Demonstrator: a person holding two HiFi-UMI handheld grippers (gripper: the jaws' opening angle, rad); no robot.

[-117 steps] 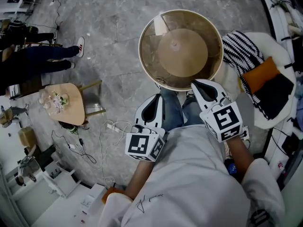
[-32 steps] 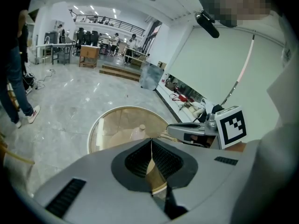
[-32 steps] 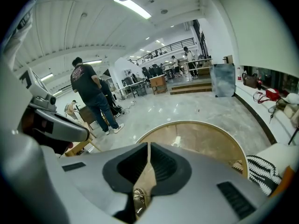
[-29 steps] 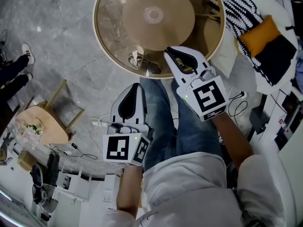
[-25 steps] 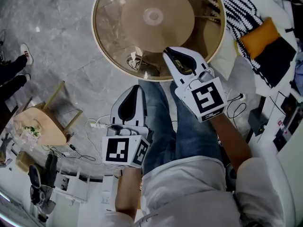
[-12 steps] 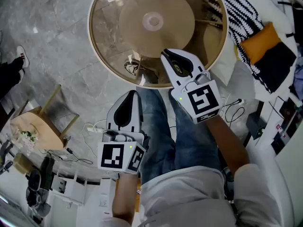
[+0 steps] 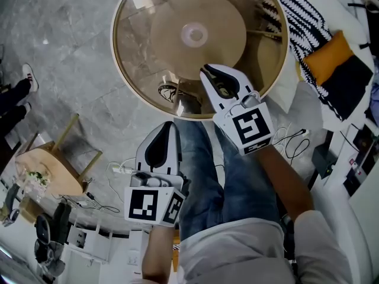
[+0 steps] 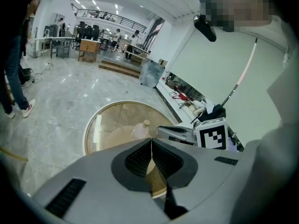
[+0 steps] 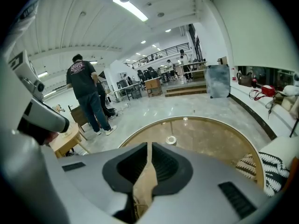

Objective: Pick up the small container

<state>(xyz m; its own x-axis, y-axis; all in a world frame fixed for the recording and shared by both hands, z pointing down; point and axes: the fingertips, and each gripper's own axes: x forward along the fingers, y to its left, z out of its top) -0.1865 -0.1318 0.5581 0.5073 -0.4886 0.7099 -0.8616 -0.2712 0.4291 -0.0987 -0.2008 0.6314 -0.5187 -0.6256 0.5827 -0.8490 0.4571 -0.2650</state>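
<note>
Your round glass table (image 7: 139,46) fills the top of the head view; your right gripper (image 7: 205,70) reaches over its near edge, jaws pressed together with nothing between them; your left gripper (image 7: 172,125) hangs short of the rim, beside your jeans (image 7: 207,158), its jaws likewise closed and empty; the small container (image 7: 194,35) stands at the middle of the tabletop, beyond the right gripper's tip and apart from both grippers.
</note>
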